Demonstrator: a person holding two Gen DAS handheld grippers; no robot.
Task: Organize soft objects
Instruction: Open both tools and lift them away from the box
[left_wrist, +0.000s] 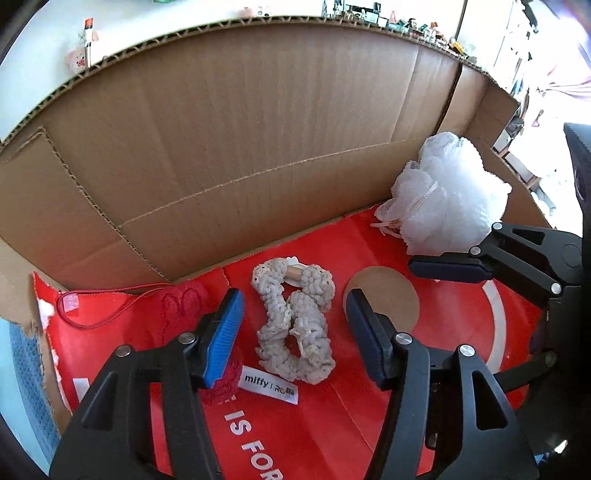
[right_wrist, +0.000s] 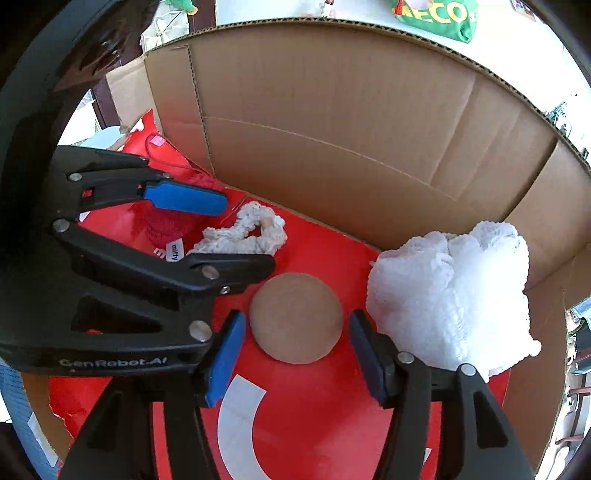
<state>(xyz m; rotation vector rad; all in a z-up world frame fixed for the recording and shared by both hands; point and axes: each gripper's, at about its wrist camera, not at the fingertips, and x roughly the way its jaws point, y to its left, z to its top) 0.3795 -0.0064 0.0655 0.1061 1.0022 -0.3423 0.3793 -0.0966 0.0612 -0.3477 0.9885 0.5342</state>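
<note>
A cream crocheted soft piece (left_wrist: 295, 319) lies on the red liner inside a cardboard box (left_wrist: 236, 140), between the fingers of my open left gripper (left_wrist: 291, 338), which holds nothing. A red knitted item (left_wrist: 184, 306) with a "miffy" tag lies left of it, partly under the left finger. A white mesh bath pouf (left_wrist: 448, 192) sits at the right of the box. In the right wrist view my right gripper (right_wrist: 295, 356) is open and empty, just left of the pouf (right_wrist: 450, 295), above a brown round hole (right_wrist: 295, 317) in the liner. The cream piece (right_wrist: 245, 234) and the left gripper's blue pad (right_wrist: 184, 199) show at left.
The box's tall back wall (right_wrist: 351, 110) and side flaps enclose the work area. A blue knitted cloth (left_wrist: 26, 369) lies outside the box at the left. A red cord (left_wrist: 99, 306) trails from the red item. Shelves with small clutter stand behind the box.
</note>
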